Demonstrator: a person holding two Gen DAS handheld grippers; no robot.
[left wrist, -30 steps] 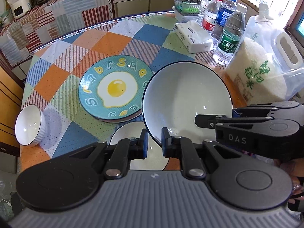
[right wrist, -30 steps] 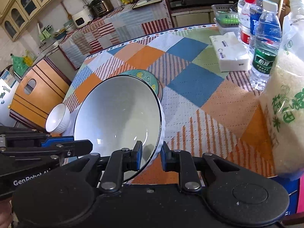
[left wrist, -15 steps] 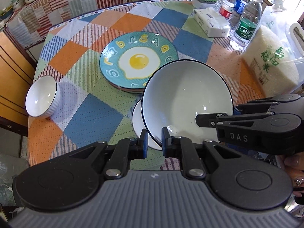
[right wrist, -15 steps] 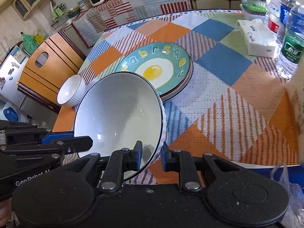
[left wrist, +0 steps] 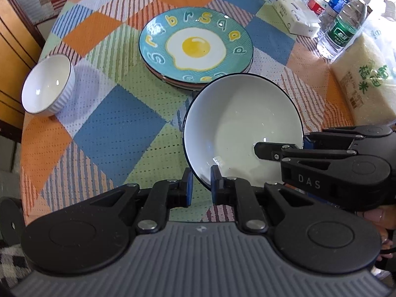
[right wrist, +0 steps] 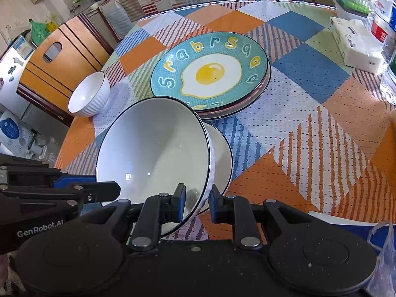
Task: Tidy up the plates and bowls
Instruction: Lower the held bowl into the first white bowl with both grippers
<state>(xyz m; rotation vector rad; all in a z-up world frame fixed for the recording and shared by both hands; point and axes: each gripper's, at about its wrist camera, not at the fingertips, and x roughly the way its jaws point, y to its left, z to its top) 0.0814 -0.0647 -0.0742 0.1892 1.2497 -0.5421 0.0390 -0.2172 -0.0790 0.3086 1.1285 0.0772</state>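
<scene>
Now both claws, left (left wrist: 201,183) and right (right wrist: 196,203), clamp tilted white bowl (left wrist: 243,126) rim.

"DAS" is printed on the right tongs (left wrist: 257,146); "GenRobot.AI" on the left tongs (right wrist: 116,190); letters "SrabrSqa" ring the egg plate (right wrist: 210,74).

Left tongs (left wrist: 200,183): black linkage arms, silver pivot screws, blue finger pads, grey ribbed housing, two round black discs. Right tongs (right wrist: 196,199): black speckled housing, same linkage, blue pads. Side markings read "DAS" on the right unit, "GenRobot.AI" on the left. Fingertips with bare skin visible at frame edge.
</scene>
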